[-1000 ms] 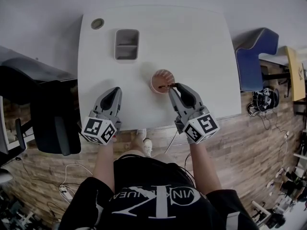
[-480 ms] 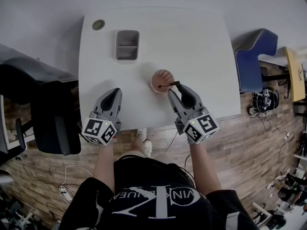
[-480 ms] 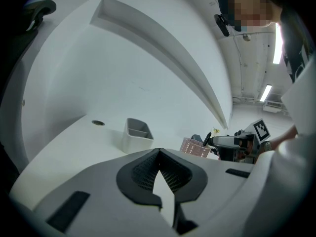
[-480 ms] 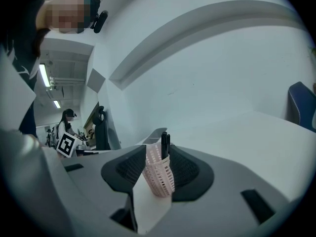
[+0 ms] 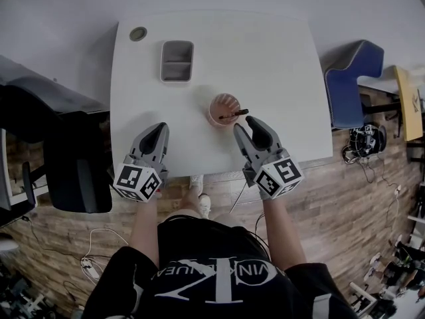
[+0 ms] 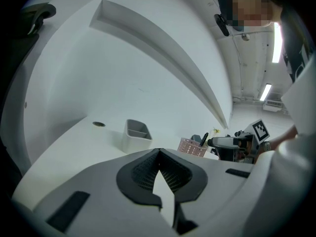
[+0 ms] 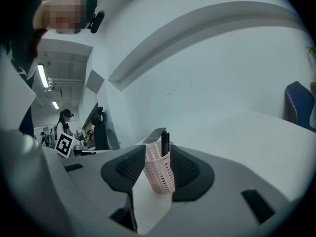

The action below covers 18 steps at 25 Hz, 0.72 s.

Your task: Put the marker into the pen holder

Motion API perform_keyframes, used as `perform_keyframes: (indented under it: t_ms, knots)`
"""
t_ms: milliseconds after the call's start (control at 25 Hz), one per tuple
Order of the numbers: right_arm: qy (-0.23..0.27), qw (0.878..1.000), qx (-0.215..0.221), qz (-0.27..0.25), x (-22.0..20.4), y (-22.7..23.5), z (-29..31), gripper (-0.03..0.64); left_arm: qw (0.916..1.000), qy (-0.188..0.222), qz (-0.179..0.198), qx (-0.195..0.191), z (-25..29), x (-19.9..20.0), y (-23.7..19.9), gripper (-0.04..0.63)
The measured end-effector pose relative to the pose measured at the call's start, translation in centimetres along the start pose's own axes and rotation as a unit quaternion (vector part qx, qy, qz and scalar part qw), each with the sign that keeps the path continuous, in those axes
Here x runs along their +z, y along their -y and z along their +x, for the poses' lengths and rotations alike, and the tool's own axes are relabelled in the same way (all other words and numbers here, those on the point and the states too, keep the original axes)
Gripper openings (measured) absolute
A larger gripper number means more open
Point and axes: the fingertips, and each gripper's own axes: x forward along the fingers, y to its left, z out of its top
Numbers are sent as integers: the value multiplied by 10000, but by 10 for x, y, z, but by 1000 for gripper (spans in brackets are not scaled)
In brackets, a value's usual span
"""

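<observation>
A pink mesh pen holder (image 5: 223,109) stands on the white table (image 5: 279,65), just beyond my right gripper (image 5: 247,123). The black marker (image 5: 234,114) sits in it, leaning over the rim toward that gripper. The right jaws have just been opening and now stand open, and nothing is pressed between them. In the right gripper view the holder (image 7: 159,174) with the marker (image 7: 164,142) shows through the gap, beyond the tips. My left gripper (image 5: 158,127) rests near the table's front edge, its tips together and empty. Its view shows the holder (image 6: 191,146) off to the right.
A grey two-compartment tray (image 5: 176,60) stands behind the holder, and a round cable port (image 5: 137,33) sits in the far left corner. A blue chair (image 5: 352,78) is to the table's right and a black chair (image 5: 66,158) to its left.
The right jaws have spread and let go of the marker, which now leans in the pen holder. The right gripper has drawn back slightly. The left gripper has stayed put.
</observation>
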Motion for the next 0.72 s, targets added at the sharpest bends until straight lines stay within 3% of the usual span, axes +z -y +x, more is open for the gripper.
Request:
perform_keyframes:
  t_ms: [160, 360, 720]
  knots:
    - [10, 9999, -61, -159, 2, -3, -8, 142, 10000, 53, 70, 20, -7, 4, 5, 14]
    - [102, 9994, -190, -268, 7, -3, -18, 64, 9996, 148, 215, 53, -18, 15, 9, 14]
    - [415, 9977, -430, -333, 23, -4, -47, 38, 9978, 388, 491, 197, -48, 40, 15, 14]
